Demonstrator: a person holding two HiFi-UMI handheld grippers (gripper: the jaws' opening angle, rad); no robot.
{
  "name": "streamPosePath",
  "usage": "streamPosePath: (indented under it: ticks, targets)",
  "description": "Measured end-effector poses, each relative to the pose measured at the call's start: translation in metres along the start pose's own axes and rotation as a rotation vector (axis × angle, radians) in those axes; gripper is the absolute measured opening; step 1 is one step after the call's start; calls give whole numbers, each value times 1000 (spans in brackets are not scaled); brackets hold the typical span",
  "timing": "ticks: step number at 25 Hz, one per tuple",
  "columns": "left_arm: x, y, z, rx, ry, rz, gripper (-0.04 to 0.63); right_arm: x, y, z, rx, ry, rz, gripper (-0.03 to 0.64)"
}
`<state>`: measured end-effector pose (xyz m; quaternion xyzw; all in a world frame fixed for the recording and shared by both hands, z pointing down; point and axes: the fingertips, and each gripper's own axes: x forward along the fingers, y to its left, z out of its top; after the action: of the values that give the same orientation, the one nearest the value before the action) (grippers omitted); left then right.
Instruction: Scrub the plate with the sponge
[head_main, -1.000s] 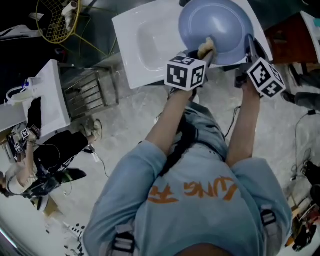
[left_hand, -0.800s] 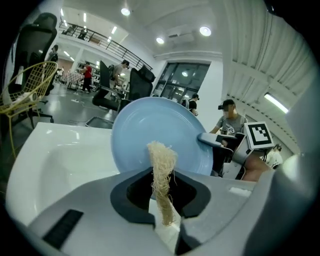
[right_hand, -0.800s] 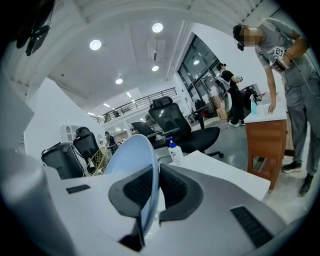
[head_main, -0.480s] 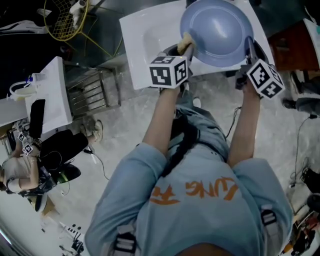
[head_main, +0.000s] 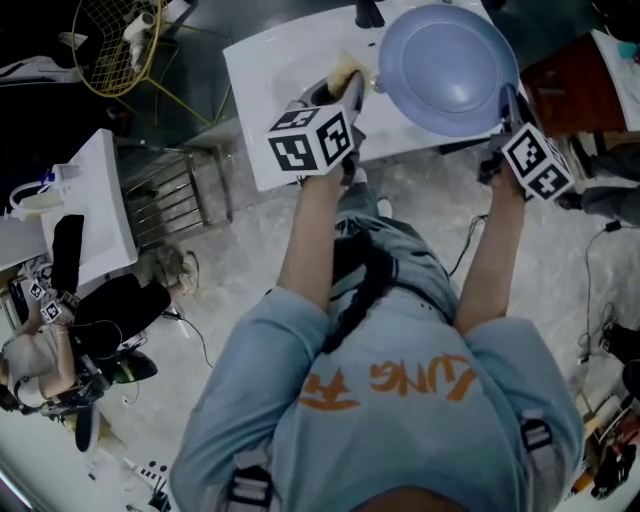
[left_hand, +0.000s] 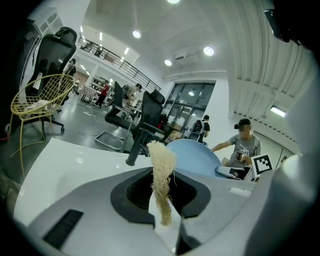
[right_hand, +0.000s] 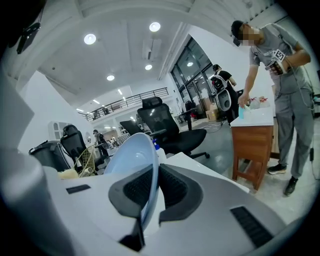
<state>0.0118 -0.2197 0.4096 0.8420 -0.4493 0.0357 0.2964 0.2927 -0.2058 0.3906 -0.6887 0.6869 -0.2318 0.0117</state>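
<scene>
1. Leftward and away from the dish, the left gripper (head_main: 340, 95) has swung its load. A second ago the pale yellow fibrous sponge (head_main: 345, 69) pressed on the near inner face of the round light-blue plate (head_main: 450, 65). Half a second ago it sat at the plate's left rim, and now it is off the plate, just beside that rim.
2. The sponge now hangs over the sunken basin of the white counter (head_main: 275, 60).
3. The left gripper's jaws are clenched on the sponge. In the left gripper view the strip stands upright between the dark pads, its frayed top sticking out above them.
4. The right gripper (head_main: 505, 105) has hardly shifted and keeps its place at the plate's right edge.
5. In the right gripper view its jaws are pinched on the plate's thin rim, which runs edge-on between the two ribbed pads.
6. The plate is tilted above the counter's far right part, its hollow face turned towards the person. Only the right gripper carries it.
7. A black tap (head_main: 368, 12) stands at the counter's far edge, just left of the plate.
</scene>
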Motion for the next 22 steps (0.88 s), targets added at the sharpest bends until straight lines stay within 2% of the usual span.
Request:
streamPosePath:
  ticks: [7, 16, 18, 22]
  targets:
    - [6, 44, -11, -79, 23, 43, 49, 17, -19, -32, 26, 153, -95, 21]
    - [33, 78, -24, -132, 96, 34, 49, 50, -20, -86, 101, 363, -167, 23]
    - [42, 80, -29, -119, 119, 38, 49, 54, -25, -98, 114, 409, -185, 25]
    - [64, 79, -33, -31, 153, 29, 49, 66, -35, -112, 134, 448, -212, 25]
